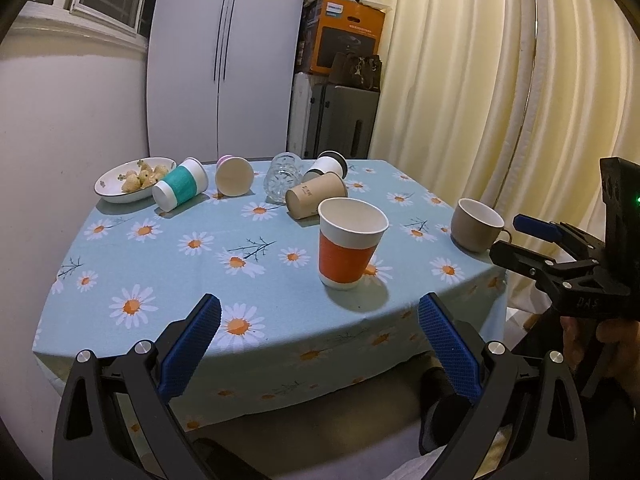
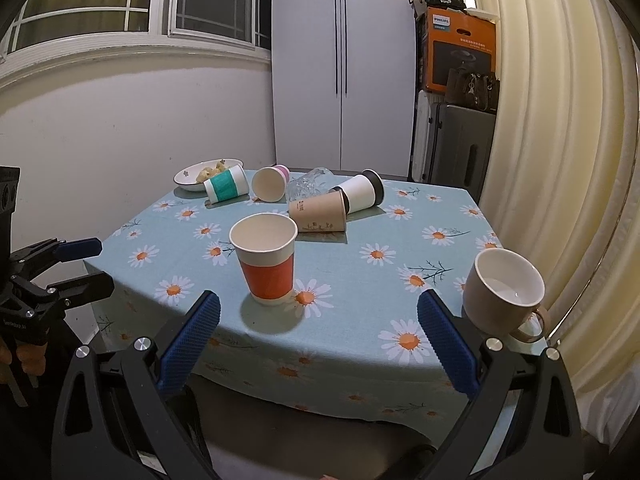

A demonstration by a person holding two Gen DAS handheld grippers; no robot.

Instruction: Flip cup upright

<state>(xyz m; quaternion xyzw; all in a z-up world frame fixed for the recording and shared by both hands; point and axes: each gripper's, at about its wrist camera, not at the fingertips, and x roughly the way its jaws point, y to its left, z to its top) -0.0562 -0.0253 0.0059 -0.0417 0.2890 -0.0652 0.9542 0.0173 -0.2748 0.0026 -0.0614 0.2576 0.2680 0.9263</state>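
While both grippers hung off the near edge of the table (image 2: 132, 280), neither held anything: left gripper (image 1: 320, 344) jaws spread wide, right gripper (image 2: 319, 342) jaws spread wide too. Two cups already stood upright: orange cup (image 2: 266, 258) near the middle of the near edge, mug (image 2: 502, 292) at the near right corner. Candidates to flip lay in a cluster along the far edge, all on their sides. Likely next was the kraft cup (image 2: 320, 214), nearest of the fallen ones, just beyond the orange cup. Its long axis ran roughly left-right across the table, base toward the left, mouth toward the right, mouth end resting against the black-banded cup (image 2: 362, 192). It lay straight ahead of the right gripper and up-right of the left one; the right looked slightly better placed, though the orange cup stood in the path. Kraft cup: plain brown paper, small dark print, tapered, undented. Further back lay the teal cup (image 2: 226, 188), pink cup (image 2: 269, 183), a glass (image 2: 306, 184), and a plate (image 2: 188, 178) of snacks at the far left corner.
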